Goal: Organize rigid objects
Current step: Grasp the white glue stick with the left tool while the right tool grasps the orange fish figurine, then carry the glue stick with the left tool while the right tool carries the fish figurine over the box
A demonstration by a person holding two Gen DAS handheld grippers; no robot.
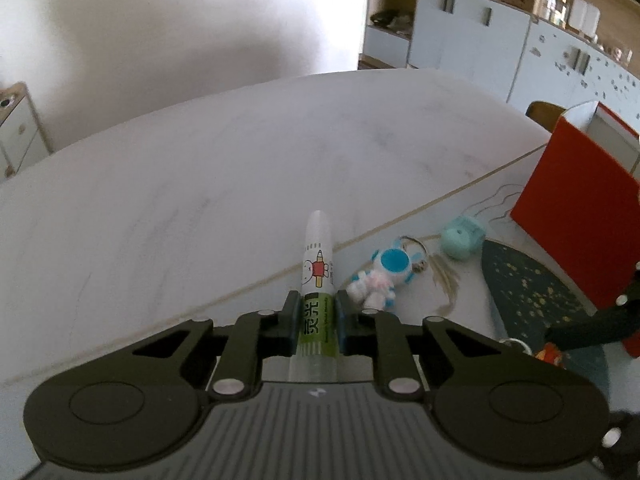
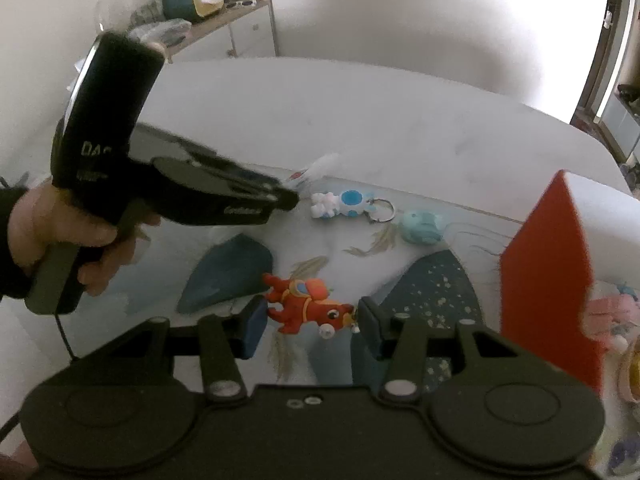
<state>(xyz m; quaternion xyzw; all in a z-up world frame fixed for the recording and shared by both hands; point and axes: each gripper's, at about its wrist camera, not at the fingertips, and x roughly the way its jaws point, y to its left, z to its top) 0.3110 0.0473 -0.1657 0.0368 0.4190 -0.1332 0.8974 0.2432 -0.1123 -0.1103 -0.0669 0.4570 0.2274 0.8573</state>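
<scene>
My left gripper (image 1: 318, 312) is shut on a white and green glue stick (image 1: 317, 276) and holds it above the table, pointing forward. In the right wrist view the left gripper (image 2: 294, 192) hangs over the table with the glue stick (image 2: 320, 168) blurred at its tip. My right gripper (image 2: 312, 320) is open, its fingers on either side of a red horse figure (image 2: 308, 308) that lies on the patterned cloth. A blue and white astronaut keychain (image 1: 384, 276) (image 2: 346, 204) and a teal round toy (image 1: 460, 242) (image 2: 422, 226) lie on the cloth.
A red open box (image 1: 576, 216) (image 2: 548, 272) stands at the right on the cloth. The white table (image 1: 200, 184) stretches left and back. Pink and yellow items (image 2: 616, 320) lie beyond the box. Cabinets stand behind the table.
</scene>
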